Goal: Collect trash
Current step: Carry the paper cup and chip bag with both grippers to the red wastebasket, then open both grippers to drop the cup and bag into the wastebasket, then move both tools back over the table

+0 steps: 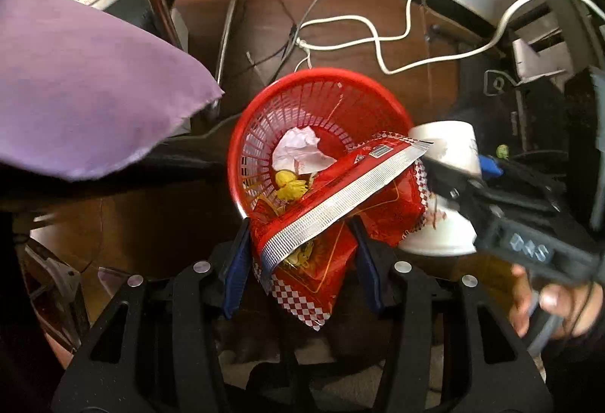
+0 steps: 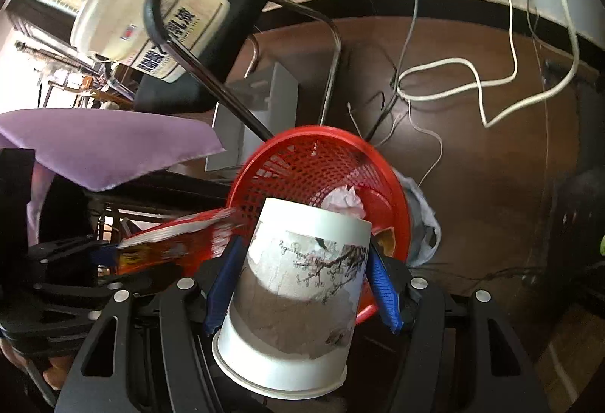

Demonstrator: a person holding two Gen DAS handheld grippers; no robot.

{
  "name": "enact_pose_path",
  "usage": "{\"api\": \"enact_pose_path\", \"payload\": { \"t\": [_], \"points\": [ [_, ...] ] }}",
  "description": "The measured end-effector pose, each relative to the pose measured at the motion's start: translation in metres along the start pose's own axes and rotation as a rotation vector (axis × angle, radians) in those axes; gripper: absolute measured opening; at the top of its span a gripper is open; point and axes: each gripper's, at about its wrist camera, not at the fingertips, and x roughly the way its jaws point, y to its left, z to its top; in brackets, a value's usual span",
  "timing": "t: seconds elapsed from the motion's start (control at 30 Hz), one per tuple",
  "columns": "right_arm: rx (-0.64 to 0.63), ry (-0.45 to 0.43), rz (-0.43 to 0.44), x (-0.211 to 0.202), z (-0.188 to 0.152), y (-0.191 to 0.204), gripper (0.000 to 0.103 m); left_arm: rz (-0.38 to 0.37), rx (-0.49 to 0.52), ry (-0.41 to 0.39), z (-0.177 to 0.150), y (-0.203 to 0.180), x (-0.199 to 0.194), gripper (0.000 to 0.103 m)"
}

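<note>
Right over the bin now: the left gripper (image 1: pixel 302 258) is clamped on a red snack wrapper (image 1: pixel 332 209), its blue pads pinching the crinkled foil low down while the silver seam strip juts out over the rim of the red basket (image 1: pixel 242 133). That wrapper looks feather-light and limp, slick on the surface, so a pinch across a folded part, as here, seems the safest hold; it should flutter rather than drop cleanly. Beside it, the right gripper (image 2: pixel 302 284) squeezes a white paper cup (image 2: pixel 302 284) across its printed wall, mouth towards the camera, base tilted at the basket (image 2: pixel 397 209). The cup is light too, but thin-walled and easily crushed, so a gentle mid-body grip suits it better than the rim. Already inside the basket lie a crumpled white paper (image 1: pixel 300 148) and a yellow scrap (image 1: pixel 289 186). Both pieces hang at the near rim, not yet inside.
</note>
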Motion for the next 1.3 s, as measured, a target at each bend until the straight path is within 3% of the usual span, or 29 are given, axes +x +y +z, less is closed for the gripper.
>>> {"api": "enact_pose_path", "payload": {
  "t": [0.2, 0.33, 0.53, 0.8, 1.0, 1.07, 1.1, 1.17, 1.3],
  "points": [
    [0.023, 0.022, 0.0, 0.012, -0.001, -0.002, 0.062, 0.003, -0.042, 0.044, 0.006, 0.008, 0.021, 0.057],
    [0.065, 0.034, 0.036, 0.023, 0.004, -0.006, 0.063, 0.002, -0.047, 0.039, 0.007, 0.008, 0.019, 0.073],
    [0.11, 0.042, 0.04, 0.029, 0.005, -0.008, 0.063, 0.042, 0.004, -0.003, 0.001, 0.002, -0.001, 0.077],
    [0.085, -0.038, 0.034, -0.012, 0.012, -0.004, 0.063, 0.074, 0.08, -0.083, -0.024, -0.02, -0.046, 0.079],
    [0.045, -0.146, 0.034, -0.063, 0.027, 0.014, 0.063, 0.079, 0.108, -0.211, -0.054, -0.037, -0.11, 0.079],
    [0.012, -0.188, 0.029, -0.08, 0.031, 0.028, 0.067, 0.089, 0.102, -0.274, -0.067, -0.038, -0.14, 0.08],
    [-0.008, -0.211, 0.018, -0.089, 0.033, 0.036, 0.073, 0.094, 0.096, -0.302, -0.073, -0.037, -0.152, 0.08],
    [-0.049, -0.264, -0.019, -0.106, 0.035, 0.057, 0.078, 0.118, 0.066, -0.378, -0.09, -0.03, -0.185, 0.081],
    [-0.143, -0.297, 0.006, -0.127, 0.034, 0.104, 0.078, 0.164, -0.015, -0.515, -0.126, -0.01, -0.242, 0.085]
  ]
}}
